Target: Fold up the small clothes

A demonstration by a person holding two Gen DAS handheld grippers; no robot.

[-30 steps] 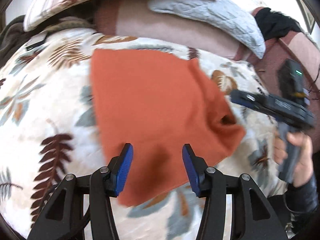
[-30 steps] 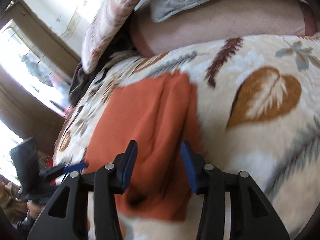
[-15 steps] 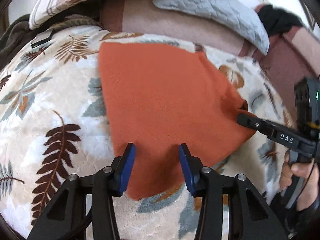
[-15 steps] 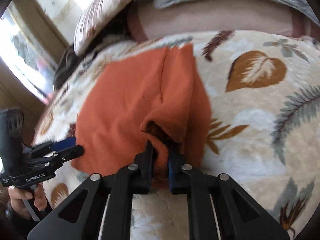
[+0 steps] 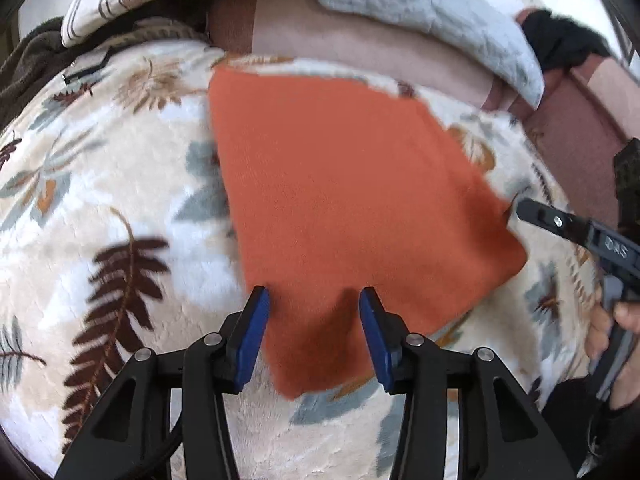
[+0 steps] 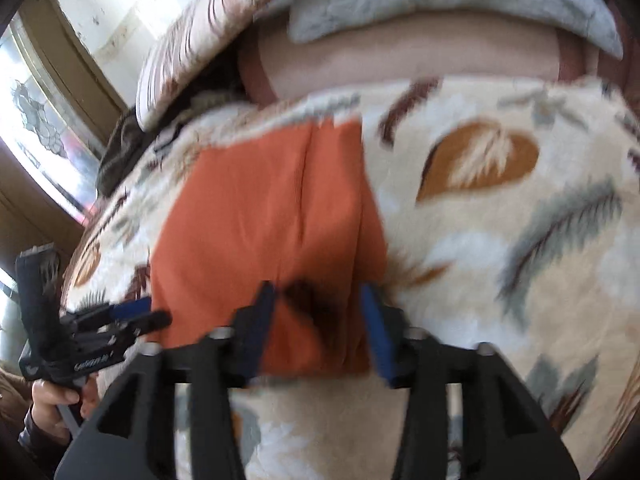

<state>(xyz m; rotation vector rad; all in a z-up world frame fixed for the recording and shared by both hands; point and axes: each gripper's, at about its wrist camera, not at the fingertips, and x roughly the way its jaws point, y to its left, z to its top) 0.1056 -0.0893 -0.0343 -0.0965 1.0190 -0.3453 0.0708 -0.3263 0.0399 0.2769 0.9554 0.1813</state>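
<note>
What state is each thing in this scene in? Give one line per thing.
Orange cloth: lying on the blanket, a fold along one side.
Left gripper: open, over the cloth's near corner.
Right gripper: jaws opening, cloth between them but not pinched.
Blanket: spread out under the cloth.

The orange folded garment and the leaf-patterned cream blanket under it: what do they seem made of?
Orange folded garment: apparently a soft matte knit, faintly ribbed, creasing without stiffness. Leaf-patterned cream blanket: probably plush fleece, with a fuzzy, tufted pile.
</note>
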